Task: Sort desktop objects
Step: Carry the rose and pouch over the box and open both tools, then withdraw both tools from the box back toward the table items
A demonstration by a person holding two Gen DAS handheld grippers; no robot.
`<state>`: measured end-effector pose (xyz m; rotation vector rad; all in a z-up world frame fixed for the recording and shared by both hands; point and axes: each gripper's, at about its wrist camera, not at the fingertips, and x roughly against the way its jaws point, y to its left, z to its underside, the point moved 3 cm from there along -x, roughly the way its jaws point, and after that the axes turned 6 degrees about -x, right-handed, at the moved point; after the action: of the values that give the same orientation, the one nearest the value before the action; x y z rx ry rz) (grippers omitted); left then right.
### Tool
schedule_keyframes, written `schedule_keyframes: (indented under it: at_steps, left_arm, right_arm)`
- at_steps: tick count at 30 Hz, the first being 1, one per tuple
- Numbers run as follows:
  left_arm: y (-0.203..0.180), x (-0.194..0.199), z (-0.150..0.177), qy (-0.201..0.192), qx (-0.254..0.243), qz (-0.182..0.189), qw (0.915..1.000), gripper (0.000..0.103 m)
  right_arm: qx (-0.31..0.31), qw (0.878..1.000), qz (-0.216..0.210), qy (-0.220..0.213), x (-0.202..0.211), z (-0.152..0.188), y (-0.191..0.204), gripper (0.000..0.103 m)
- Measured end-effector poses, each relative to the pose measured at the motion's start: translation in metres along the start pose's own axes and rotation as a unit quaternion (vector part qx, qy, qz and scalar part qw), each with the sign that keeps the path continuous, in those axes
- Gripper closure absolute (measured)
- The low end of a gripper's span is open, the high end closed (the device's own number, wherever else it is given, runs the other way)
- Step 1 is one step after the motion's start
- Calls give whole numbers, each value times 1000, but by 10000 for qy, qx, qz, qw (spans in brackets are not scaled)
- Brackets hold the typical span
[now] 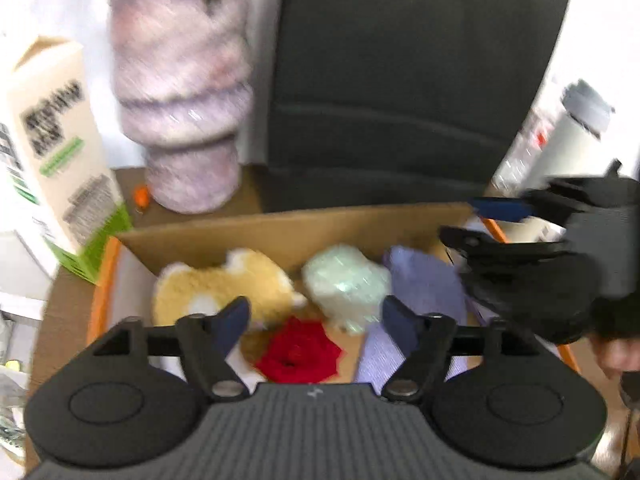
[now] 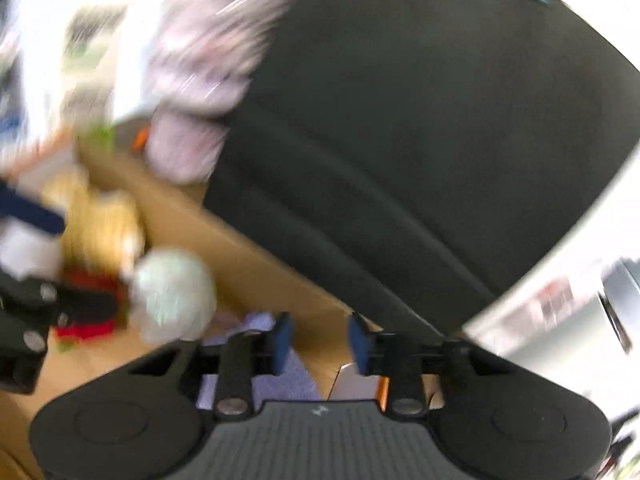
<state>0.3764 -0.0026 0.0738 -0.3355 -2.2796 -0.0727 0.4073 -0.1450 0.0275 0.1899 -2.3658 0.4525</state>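
Nothing is held between the parted fingers of the left gripper [image 1: 316, 320] or the half-open right gripper [image 2: 320, 338] — both are best withdrawn straight above the cardboard box [image 1: 280, 232], clear of the toys.

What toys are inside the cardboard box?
Inside the cardboard box: a tan plush, a pale green plush, a red flower and purple cloth. Anything underneath is hidden.

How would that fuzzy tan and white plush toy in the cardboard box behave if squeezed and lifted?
The fuzzy tan and white plush toy looks soft, so it would probably squash and droop. It seems light for its size. Lying flat, it is unlikely to roll.
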Motion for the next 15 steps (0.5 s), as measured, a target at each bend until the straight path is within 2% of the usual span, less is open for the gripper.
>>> schedule_keyframes:
  at_steps: [1, 3, 5, 7, 10, 15]
  left_arm:
    - [5, 5, -2, -62, 112, -150, 9998, 4]
    - [10, 10, -5, -94, 245, -341, 9991, 4]
    - [14, 18, -3, -72, 364, -414, 9985, 1]
    - [15, 31, 3, -113, 516, -570, 9970, 0]
    - [13, 50, 15, -154, 503, -678, 9963, 0]
    - [2, 84, 54, -359, 303, -971, 9942, 0]
  right_arm:
    - [-341, 9993, -125, 7, 7, -4, -6, 45]
    - [-838, 9952, -497, 5, 25, -7, -13, 31]
    - [-1099, 9908, -787, 44, 43, -6, -14, 29]
    - [-1290, 9881, -842, 46, 56, -4, -13, 23]
    - [-1324, 9876, -840, -108, 84, 7, -8, 21]
    - [-1459, 9851, -855, -326, 120, 55, 3, 16]
